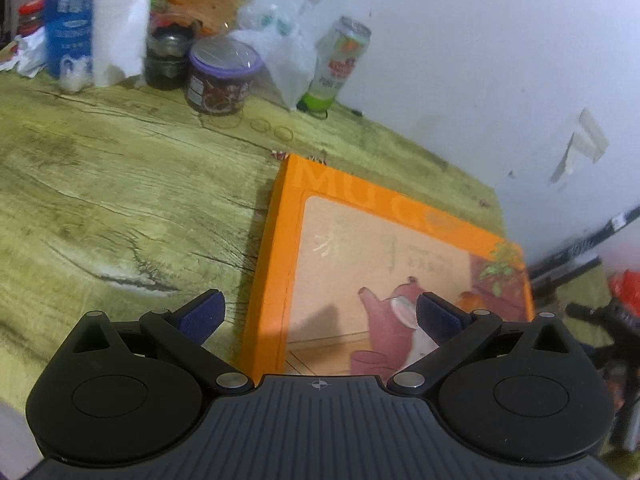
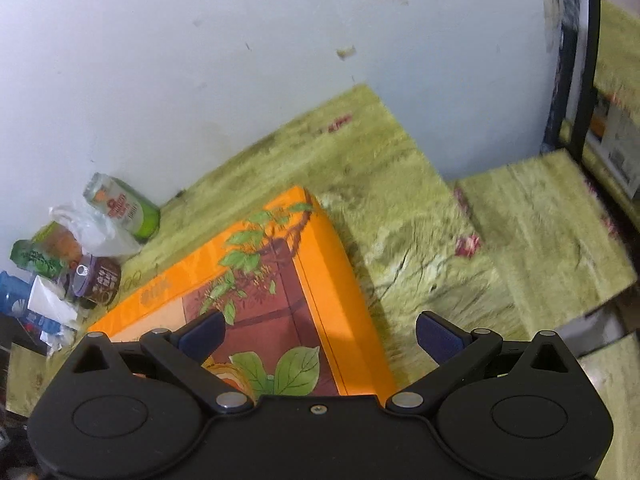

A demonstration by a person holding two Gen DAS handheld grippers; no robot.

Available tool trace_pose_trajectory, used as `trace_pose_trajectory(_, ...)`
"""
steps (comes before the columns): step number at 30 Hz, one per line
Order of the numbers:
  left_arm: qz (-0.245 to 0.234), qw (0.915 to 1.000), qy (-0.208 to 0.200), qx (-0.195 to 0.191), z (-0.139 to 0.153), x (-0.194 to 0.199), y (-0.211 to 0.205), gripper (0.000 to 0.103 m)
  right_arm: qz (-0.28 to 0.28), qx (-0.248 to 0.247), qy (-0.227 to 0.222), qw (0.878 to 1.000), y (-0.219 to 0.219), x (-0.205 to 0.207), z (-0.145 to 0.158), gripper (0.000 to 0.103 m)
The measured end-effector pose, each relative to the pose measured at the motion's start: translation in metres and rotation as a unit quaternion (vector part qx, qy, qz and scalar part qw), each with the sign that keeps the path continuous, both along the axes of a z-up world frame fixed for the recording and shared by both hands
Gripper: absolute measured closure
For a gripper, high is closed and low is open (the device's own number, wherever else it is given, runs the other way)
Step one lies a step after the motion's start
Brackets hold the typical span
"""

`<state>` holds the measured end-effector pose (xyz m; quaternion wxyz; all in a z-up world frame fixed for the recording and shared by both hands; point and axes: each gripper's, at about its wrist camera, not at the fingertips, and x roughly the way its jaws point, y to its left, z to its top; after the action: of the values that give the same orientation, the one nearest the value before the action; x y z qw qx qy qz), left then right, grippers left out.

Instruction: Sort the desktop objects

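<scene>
The big orange box (image 1: 384, 256) lies flat on the green wood-patterned counter (image 1: 120, 208), filling the lower right of the left wrist view and the lower left of the right wrist view. Its picture face is up, with a teapot drawing toward the near end and leaves at the far right corner, which sits close to the white wall (image 1: 460, 60).

The left hand-held gripper (image 1: 319, 314) hangs over the box's left edge, jaws spread wide and holding nothing: one pad is over bare counter, the other over the lid. The right hand-held gripper (image 2: 320, 332) mirrors it at the box's right edge, also spread wide and empty. That one-to-each-side stance looks chosen because the box is too broad and flat for one pair of jaws; pinching each side would likely keep it level when lifted.

The smaller clutter is bunched against the wall in the upper left of the left view: a green drink can (image 1: 340, 64), a crumpled clear bag (image 1: 280, 52), a purple-lidded tub (image 1: 222, 76), a dark jar (image 1: 166, 60), a white paper roll (image 1: 120, 28) and a blue carton (image 1: 70, 20). A few rubber bands (image 1: 272, 128) lie loose just in front
</scene>
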<state>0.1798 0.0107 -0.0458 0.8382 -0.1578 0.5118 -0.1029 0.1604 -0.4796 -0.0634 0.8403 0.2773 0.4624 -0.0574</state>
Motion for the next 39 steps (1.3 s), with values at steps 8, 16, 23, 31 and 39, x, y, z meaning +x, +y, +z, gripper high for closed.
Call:
trace_pose_trajectory(8,-0.033,0.9993,-0.018,0.006,0.024,-0.005,0.005,0.0,-0.023,-0.02,-0.007,1.0,0.01,-0.027,0.02,0.0)
trace_pose_trajectory(16,-0.062,0.9979,0.005,-0.019,0.019,0.007,0.015,0.0,-0.055,-0.094,-0.037,0.993,0.014,-0.069,0.106,0.0)
trace_pose_trajectory(23,-0.107,0.994,0.012,-0.022,0.016,0.019,0.011,0.0,-0.086,-0.186,-0.146,0.968,0.032,-0.094,0.213,0.0)
trace_pose_trajectory(31,-0.131,0.9911,0.017,0.017,0.01,0.027,0.004,0.001,-0.102,-0.176,-0.166,0.965,0.06,-0.103,0.236,0.0)
trace_pose_trajectory(39,-0.132,0.989,-0.057,0.033,0.083,0.042,0.031,0.0,-0.111,-0.202,-0.194,0.953,0.073,-0.112,0.264,0.0)
